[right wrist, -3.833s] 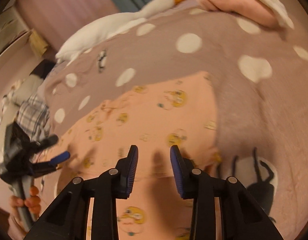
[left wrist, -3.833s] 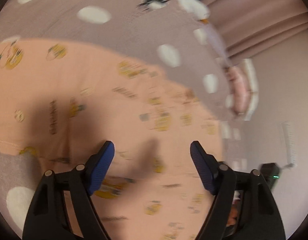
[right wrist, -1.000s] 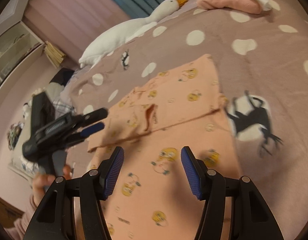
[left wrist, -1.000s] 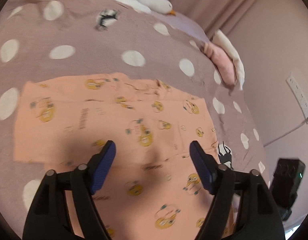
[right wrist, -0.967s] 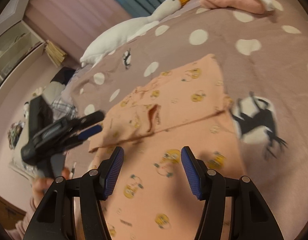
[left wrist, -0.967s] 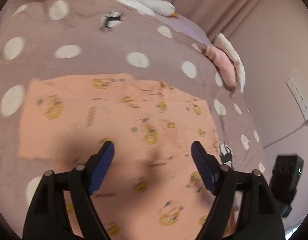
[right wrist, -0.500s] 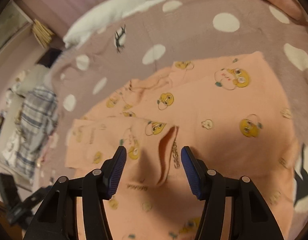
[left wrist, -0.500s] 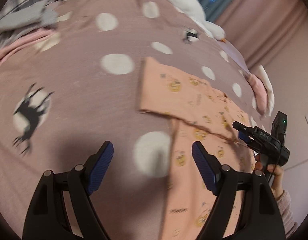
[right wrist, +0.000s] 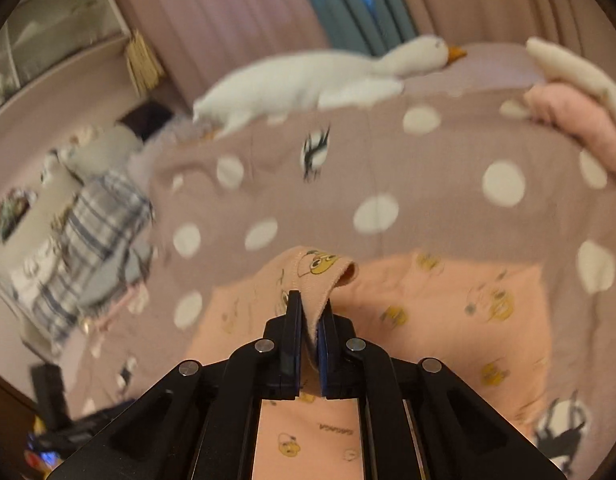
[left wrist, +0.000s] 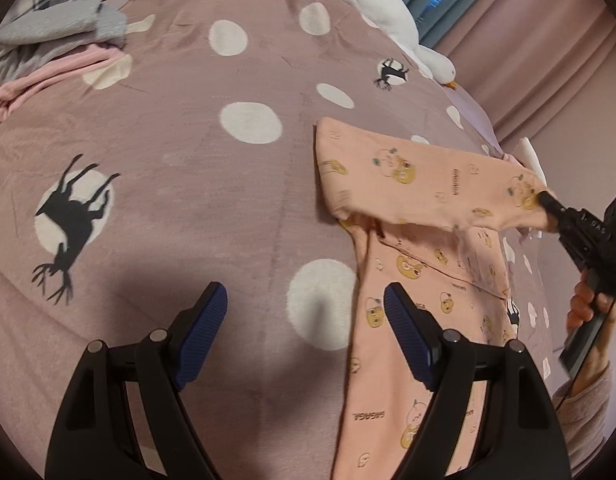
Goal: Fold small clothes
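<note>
**Right gripper clamped on sleeve cuff; left gripper idle**

Right gripper is seen closed on the cuff of one sleeve of the peach top; cloth is pinched between the pads and the cuff end stands up above them. In the left view the sleeve is drawn out taut from the body of the top, its far end held clear of the bed. Left gripper is held with jaws wide apart and nothing between them, above bare bedspread just beside the top's edge.

Step judged in hand: the sleeve fold, with the sleeve to be carried across onto the body of the top. The next move is judged to call for a low carry of the cuff inward, so that the crease falls at the shoulder seam, and a release once the sleeve lies flat. The left gripper could be used to pin the body.

Edges and room: open bedspread lies on the left gripper's side. A goose toy lies at the far edge, well apart. Folded clothes and a plaid pile sit near the bed's sides, clear of the fold path.
</note>
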`<action>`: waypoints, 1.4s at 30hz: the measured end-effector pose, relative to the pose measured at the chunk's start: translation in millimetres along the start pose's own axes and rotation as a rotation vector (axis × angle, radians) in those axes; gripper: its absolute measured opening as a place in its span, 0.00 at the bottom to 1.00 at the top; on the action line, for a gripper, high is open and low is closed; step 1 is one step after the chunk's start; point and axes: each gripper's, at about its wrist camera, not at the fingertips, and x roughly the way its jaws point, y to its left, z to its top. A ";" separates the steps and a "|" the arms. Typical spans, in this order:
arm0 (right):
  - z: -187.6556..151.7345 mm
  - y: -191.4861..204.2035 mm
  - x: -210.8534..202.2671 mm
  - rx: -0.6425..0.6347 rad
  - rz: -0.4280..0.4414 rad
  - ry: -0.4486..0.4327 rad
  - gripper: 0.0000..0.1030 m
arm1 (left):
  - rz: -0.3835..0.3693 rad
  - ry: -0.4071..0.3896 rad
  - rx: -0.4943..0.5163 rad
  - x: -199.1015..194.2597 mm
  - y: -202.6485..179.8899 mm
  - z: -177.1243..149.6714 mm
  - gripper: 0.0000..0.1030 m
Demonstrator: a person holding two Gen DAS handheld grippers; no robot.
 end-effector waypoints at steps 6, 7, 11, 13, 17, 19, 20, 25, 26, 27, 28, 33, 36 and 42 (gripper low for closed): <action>-13.0 -48.5 16.0 0.063 -0.129 0.077 0.08 | 0.000 0.007 0.063 12.2 -19.2 10.9 0.78; -18.2 -54.0 21.5 0.065 -0.170 0.095 0.08 | 0.004 0.010 0.074 15.5 -22.7 13.8 0.78; -37.6 -82.5 41.1 0.117 -0.244 0.193 0.08 | -0.007 0.020 0.132 30.5 -44.9 27.8 0.78; -39.5 -91.2 41.4 0.109 -0.334 0.190 0.08 | -0.018 0.021 0.166 37.9 -58.2 35.0 0.78; -38.0 -87.3 26.2 0.060 -0.390 0.126 0.09 | -0.035 -0.002 0.215 55.1 -82.6 53.0 0.77; -36.2 -80.5 21.6 0.035 -0.318 0.098 0.09 | -0.043 -0.007 0.233 62.0 -90.6 59.5 0.71; -34.8 -76.5 22.4 0.020 -0.275 0.094 0.09 | -0.048 -0.010 0.249 67.4 -95.4 62.4 0.66; -46.2 -62.8 47.9 -0.073 -0.222 0.159 0.09 | -0.021 0.074 0.233 105.7 -92.6 66.6 0.33; -49.9 -65.4 54.4 -0.074 -0.240 0.184 0.09 | 0.006 0.093 0.230 114.6 -87.5 64.6 0.33; -53.3 -69.2 59.5 -0.065 -0.261 0.205 0.09 | 0.022 0.107 0.225 120.3 -83.0 62.2 0.33; -57.6 -79.7 67.5 -0.034 -0.293 0.241 0.09 | 0.030 0.127 0.213 127.2 -76.3 60.1 0.30; -55.9 -101.0 63.6 0.086 -0.228 0.229 0.09 | -0.016 0.138 0.189 122.7 -65.4 59.9 0.30; -56.3 -98.8 48.2 0.116 -0.218 0.234 0.12 | -0.055 0.132 0.165 103.5 -64.1 57.5 0.46; -78.5 -101.3 -12.8 0.124 -0.172 0.173 0.48 | -0.141 0.108 0.111 53.8 -40.4 25.4 0.76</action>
